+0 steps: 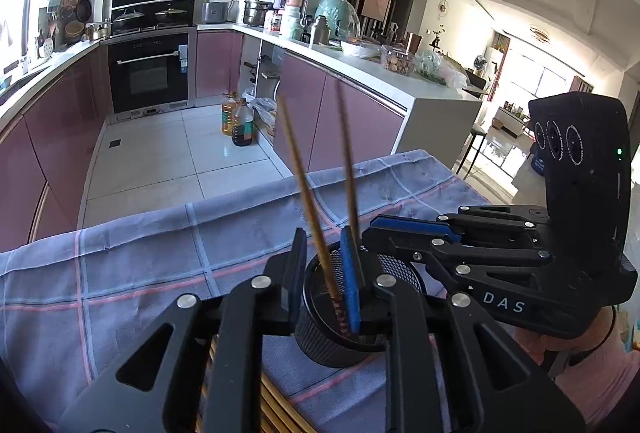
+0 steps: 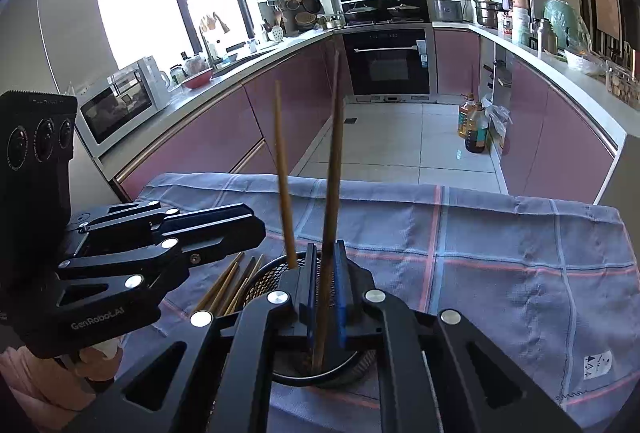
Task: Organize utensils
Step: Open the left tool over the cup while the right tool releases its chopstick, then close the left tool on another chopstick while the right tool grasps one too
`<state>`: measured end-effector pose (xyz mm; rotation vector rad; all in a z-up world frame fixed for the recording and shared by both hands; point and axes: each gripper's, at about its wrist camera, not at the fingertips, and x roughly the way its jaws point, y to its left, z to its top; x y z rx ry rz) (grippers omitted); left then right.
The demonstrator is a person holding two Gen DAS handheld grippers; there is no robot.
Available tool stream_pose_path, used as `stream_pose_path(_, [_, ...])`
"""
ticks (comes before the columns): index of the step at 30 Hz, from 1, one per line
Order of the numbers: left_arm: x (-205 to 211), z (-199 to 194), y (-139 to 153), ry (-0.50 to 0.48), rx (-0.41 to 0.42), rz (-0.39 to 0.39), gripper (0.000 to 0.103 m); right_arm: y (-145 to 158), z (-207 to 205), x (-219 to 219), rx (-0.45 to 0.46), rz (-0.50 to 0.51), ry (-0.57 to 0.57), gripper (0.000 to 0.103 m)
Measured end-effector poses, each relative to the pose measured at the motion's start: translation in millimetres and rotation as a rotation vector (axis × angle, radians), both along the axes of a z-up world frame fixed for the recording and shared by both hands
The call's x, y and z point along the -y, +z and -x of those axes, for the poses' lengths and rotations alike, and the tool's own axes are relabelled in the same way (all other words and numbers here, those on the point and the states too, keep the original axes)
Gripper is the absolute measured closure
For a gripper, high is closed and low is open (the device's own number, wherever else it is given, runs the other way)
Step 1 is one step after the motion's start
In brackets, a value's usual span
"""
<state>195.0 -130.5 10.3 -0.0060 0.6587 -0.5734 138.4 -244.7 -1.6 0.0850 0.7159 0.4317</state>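
Nearest the left wrist camera, the left hand-held gripper [image 1: 324, 285] stands over a black mesh holder [image 1: 316, 337] on the desk. Its jaws are slightly apart, and a brown chopstick [image 1: 308, 193] rises between them, its patterned lower end down inside the holder; the stick leans against the blue pad on the right and the pad on the left looks clear of it, so this seems a loose fit and no firm grip. A second chopstick [image 1: 347, 161] stands just behind, blurred, with its lower end hidden by the jaw.

In the right wrist view the right hand-held gripper [image 2: 324, 297] is closed almost fully on that second chopstick [image 2: 332, 193], whose lower end dips into the same holder [image 2: 264, 285]. The other stick [image 2: 285, 173] stands just to the left, its foot hidden behind the holder's rim.

More chopsticks [image 2: 230, 285] lie flat on the checked blue cloth [image 2: 500, 253] beside the holder, near the desk's near edge; both grippers' frames cover most of them, so their number cannot be told. Much of the holder is masked too. A sleeve and part of a hand [image 1: 576, 353] show at the frame edge, cut off.
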Motion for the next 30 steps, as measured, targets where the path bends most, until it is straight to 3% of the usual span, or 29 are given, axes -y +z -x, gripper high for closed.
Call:
stream_pose_path(2, [-9.7, 8.0, 1.1, 0.021, 0.016, 0.01, 0.081, 2.2, 3.5, 2.9, 0.016, -0.007, -0.024, 0.086])
stream_pose_path(6, [-38.7, 26.9, 2.8, 0.081, 0.058, 0.025, 0.071, 12.0, 24.8, 5.7, 0.078, -0.03, -0.025, 0.085])
stream_pose_path(10, [-74.4, 50.2, 0.6, 0.145, 0.095, 0.013, 0.058, 23.0, 57.5, 0.7, 0.141, -0.069, 0.046, 0.078])
stream_pose_path(13, [-95.5, 62.9, -8.8, 0.192, 0.095, -0.026, 0.054, 22.8, 78.7, -11.9, 0.156, -0.073, 0.114, 0.072])
stream_pose_path(19, [-118.9, 75.2, -52.4, 0.218, -0.004, -0.113, 0.054, -18.2, 89.0, -49.9, 0.038, -0.028, 0.19, 0.071])
stream_pose_path(25, [-122.5, 75.8, -100.3, 0.21, -0.097, -0.17, 0.055, -62.6, 68.2, -64.0, -0.104, -0.011, 0.153, 0.071])
stream_pose_path(30, [-115.7, 72.4, -119.9, 0.207, -0.135, -0.189, 0.056, -78.9, 59.4, -70.1, -0.153, 0.0, 0.135, 0.071])
